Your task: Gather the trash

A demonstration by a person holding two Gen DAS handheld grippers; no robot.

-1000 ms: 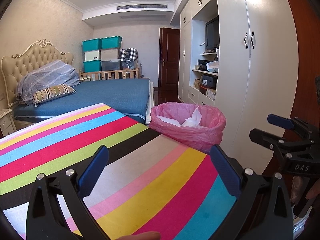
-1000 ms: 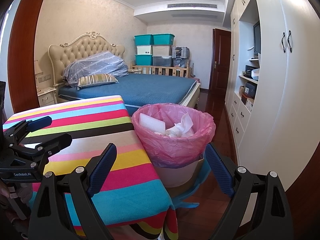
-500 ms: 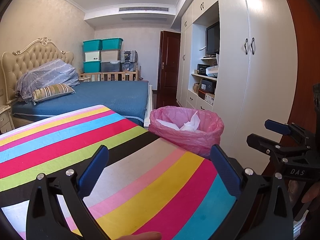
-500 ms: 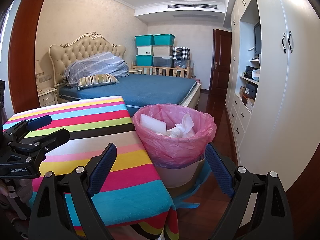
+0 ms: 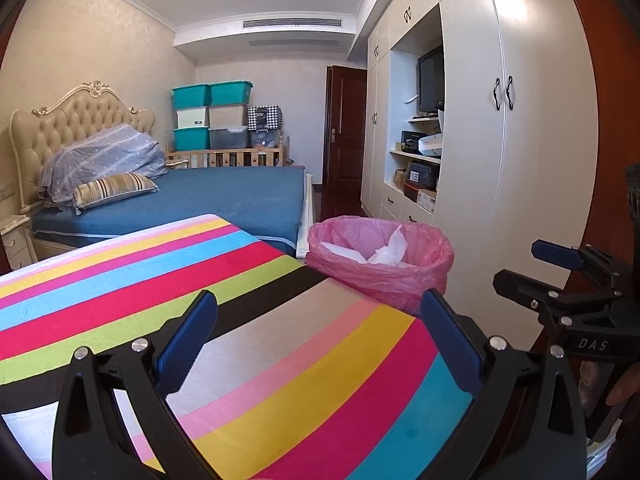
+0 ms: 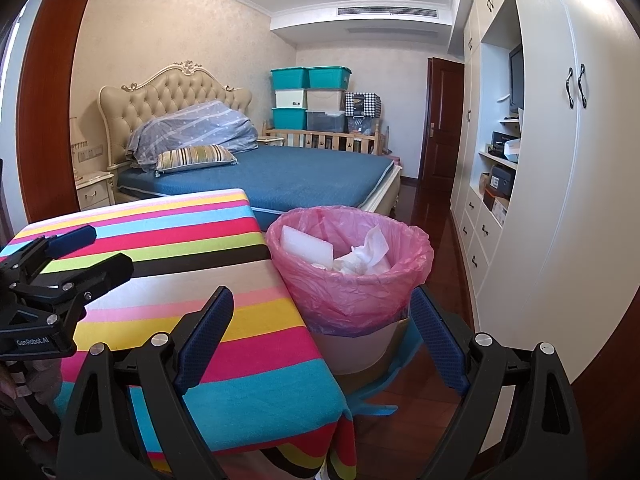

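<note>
A home bedroom: ahead of the hand-held gripper stands a bed (image 6: 280,176) with a tufted headboard (image 6: 172,96), stacked storage bins (image 6: 308,98) behind it, and built-in white wardrobes (image 6: 568,160) to the right.

Left gripper (image 5: 318,340) tilted slightly; bin (image 5: 380,260) lower.

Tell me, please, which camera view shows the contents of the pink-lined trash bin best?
The right wrist view: it looks down into the pink-lined trash bin, showing a white foam block and crumpled tissue. The left wrist view sees the bin from lower and farther off, showing only its rim and white tips.
</note>
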